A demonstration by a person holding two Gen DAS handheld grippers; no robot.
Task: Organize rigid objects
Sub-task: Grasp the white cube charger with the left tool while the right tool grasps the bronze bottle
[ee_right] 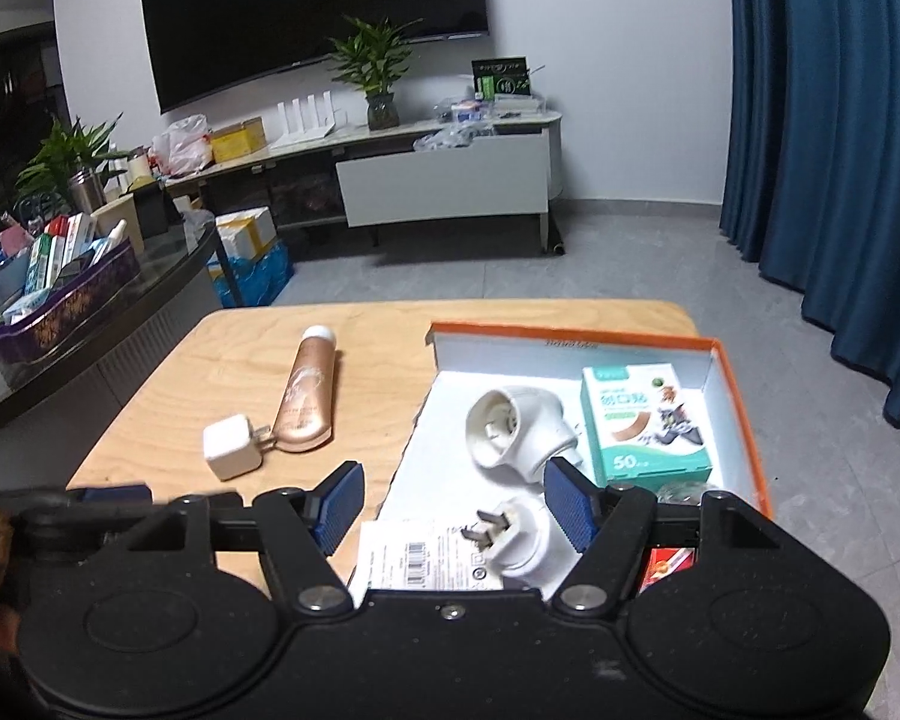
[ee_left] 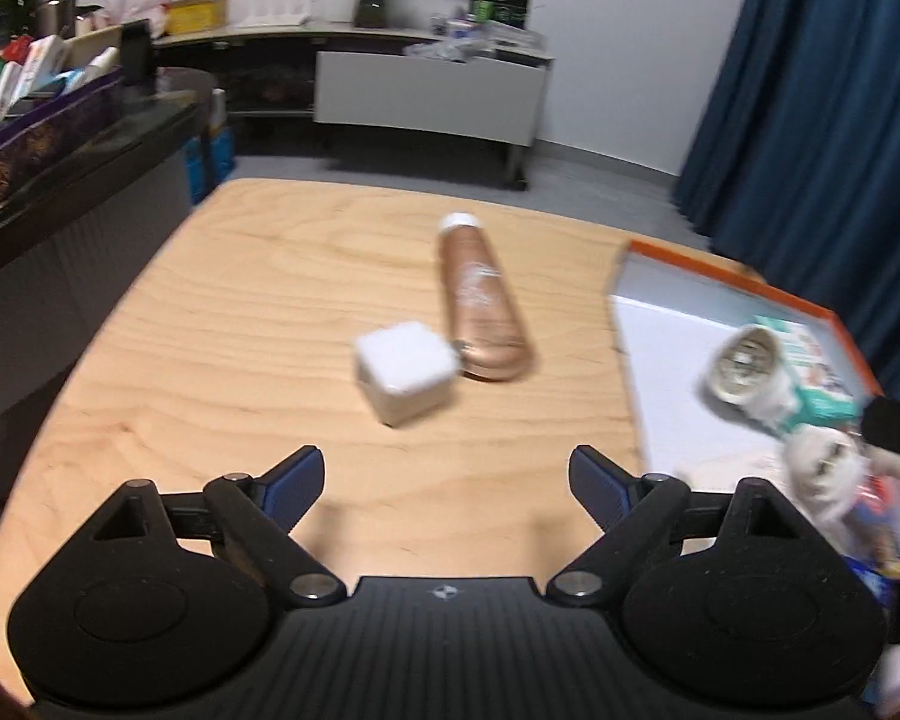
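In the left wrist view, the left hand-held gripper [ee_left: 444, 474] fills the lower part of the frame, its blue-padded jaws spread wide with only bare wood of the table [ee_left: 222, 324] between them. Just above centre lies a white charger cube [ee_left: 403, 371], and touching its right side is a copper-coloured bottle [ee_left: 483, 300] with a white cap, lying flat with the cap toward the top of the frame. At the right edge an orange-rimmed box [ee_left: 744, 276] with a white inside sits on the table, its contents blurred.

In the right wrist view, the charger cube [ee_right: 231, 447] and the bottle [ee_right: 307, 399] lie left of centre, the cube's prongs against the bottle's base. The right hand-held gripper [ee_right: 453, 501] sits at the bottom centre, jaws apart and gripping nothing; a white plug adapter [ee_right: 525, 543] lies in the box below and between them, with no pad pressing on it. Beside it is a white card with a barcode [ee_right: 417, 555]. Further up in the box [ee_right: 741, 414], right of centre, rest a round white plug device [ee_right: 513, 429] and, to its right, a teal and white carton [ee_right: 642, 426].
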